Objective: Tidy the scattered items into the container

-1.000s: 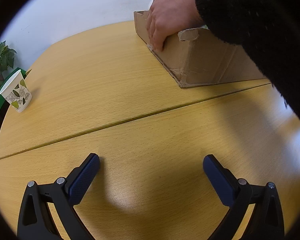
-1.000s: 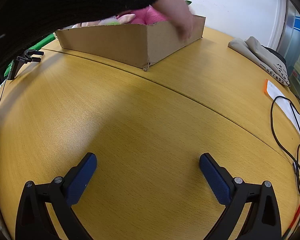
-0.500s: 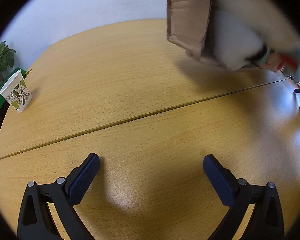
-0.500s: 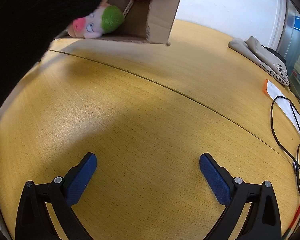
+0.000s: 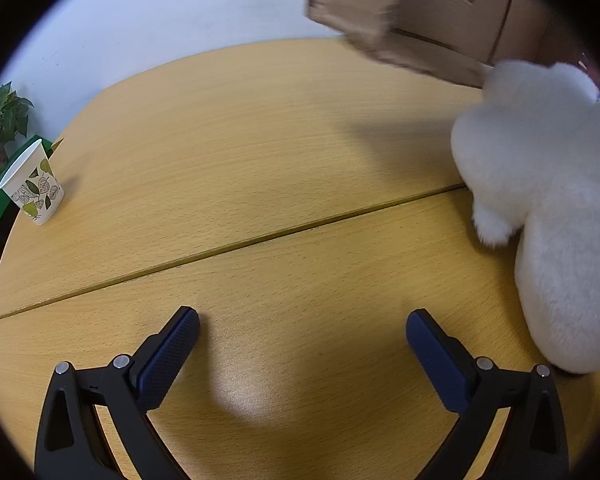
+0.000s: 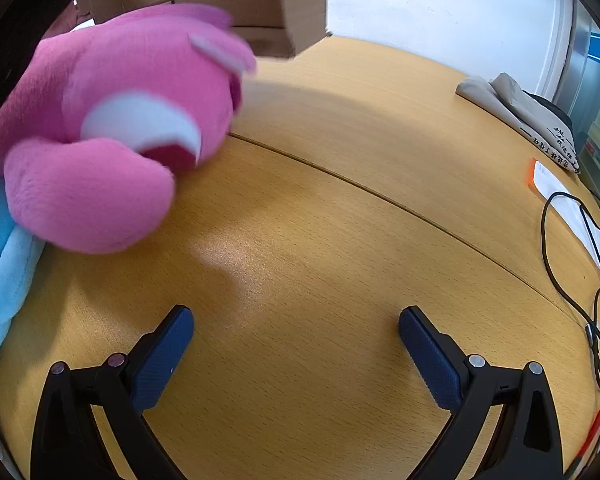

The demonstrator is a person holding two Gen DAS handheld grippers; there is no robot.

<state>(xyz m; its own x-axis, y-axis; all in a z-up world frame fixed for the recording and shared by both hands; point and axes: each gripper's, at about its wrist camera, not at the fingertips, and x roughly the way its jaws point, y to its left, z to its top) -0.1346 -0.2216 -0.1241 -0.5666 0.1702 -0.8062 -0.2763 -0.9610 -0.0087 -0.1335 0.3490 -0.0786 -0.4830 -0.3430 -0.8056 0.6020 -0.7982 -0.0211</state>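
A brown cardboard box [image 5: 428, 12] is held tipped up in the air above the table; it also shows in the right wrist view [image 6: 268, 0]. A white plush toy [image 5: 548, 200] lies on the wooden table at the right of the left wrist view. A pink plush toy [image 6: 116, 124] is blurred at the left of the right wrist view, beside a light blue plush [image 6: 0, 264]. My left gripper [image 5: 302, 340] is open and empty low over the table. My right gripper [image 6: 296, 336] is open and empty too.
A leaf-patterned paper cup [image 5: 34, 184] stands at the table's left edge beside a green plant [image 5: 0, 120]. In the right wrist view, folded grey cloth [image 6: 520, 116], a white paper [image 6: 572, 212] and black cables [image 6: 580, 280] lie at the right.
A hand lifted the box off the table and tipped it over. The plush toys fell out onto the table. Both grippers have stayed still and open.
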